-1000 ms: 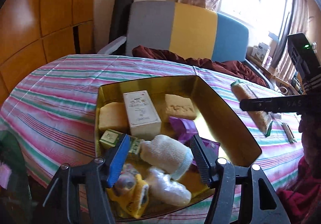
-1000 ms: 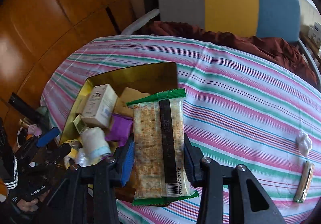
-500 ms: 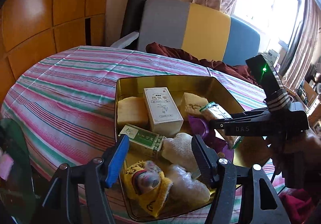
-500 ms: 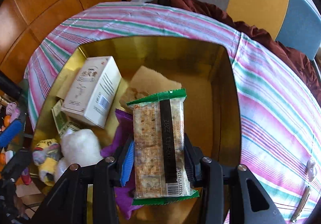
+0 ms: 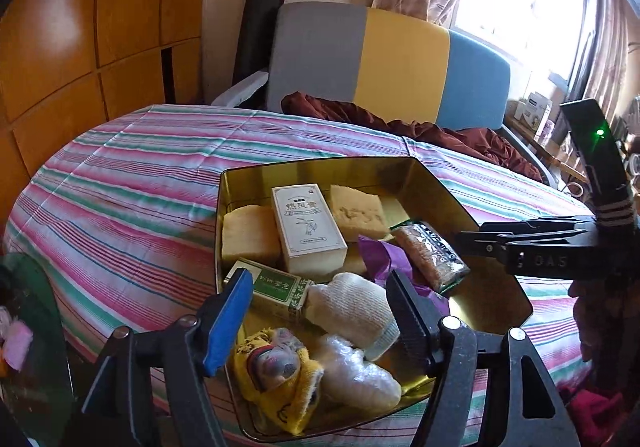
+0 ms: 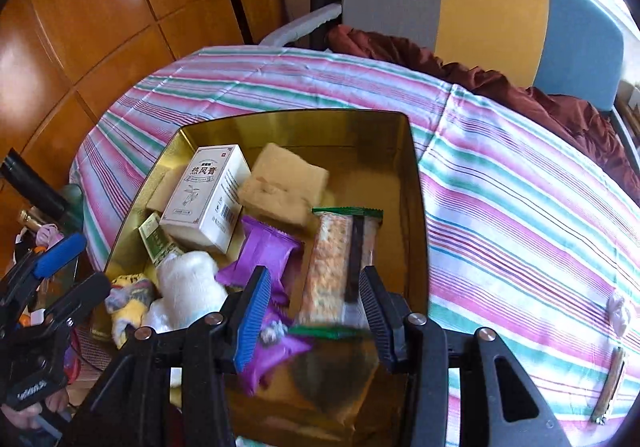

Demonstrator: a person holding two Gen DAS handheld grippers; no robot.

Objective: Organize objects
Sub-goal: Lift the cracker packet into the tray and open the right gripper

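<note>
We want all the small things to live in one place, so they go in the gold tin [image 6: 416, 207] on the striped table [image 6: 520, 207]. That is why the cracker pack [image 6: 340, 259] now lies inside the tin, down on its gold floor, near the right wall. It looks a bit blurry at its near end, so we think it is just landing.

Our right tool [image 6: 312, 311] is spread wide and holds nothing. The cracker pack lies just in front of it, between the two fingers but lower down, and we cannot tell if a finger touches it. In the left view the right tool [image 5: 472, 245] reaches in over the tin from the side, and the cracker pack [image 5: 430, 255] lies right beside its tip.

Our left tool [image 5: 316, 311] is wide too, and it is empty. It hangs above the near end of the tin, over the white sock [image 5: 352, 311] and the yellow toy [image 5: 280, 375].

The cracker pack lies next to the purple packet [image 6: 264, 251]. The white box [image 6: 208, 195] and the tan sponge [image 6: 284, 183] sit further back.

Two small things wait on the table at the right: a white wad [image 6: 618, 311] and a thin stick [image 6: 610, 383]. We think they go in next.
</note>
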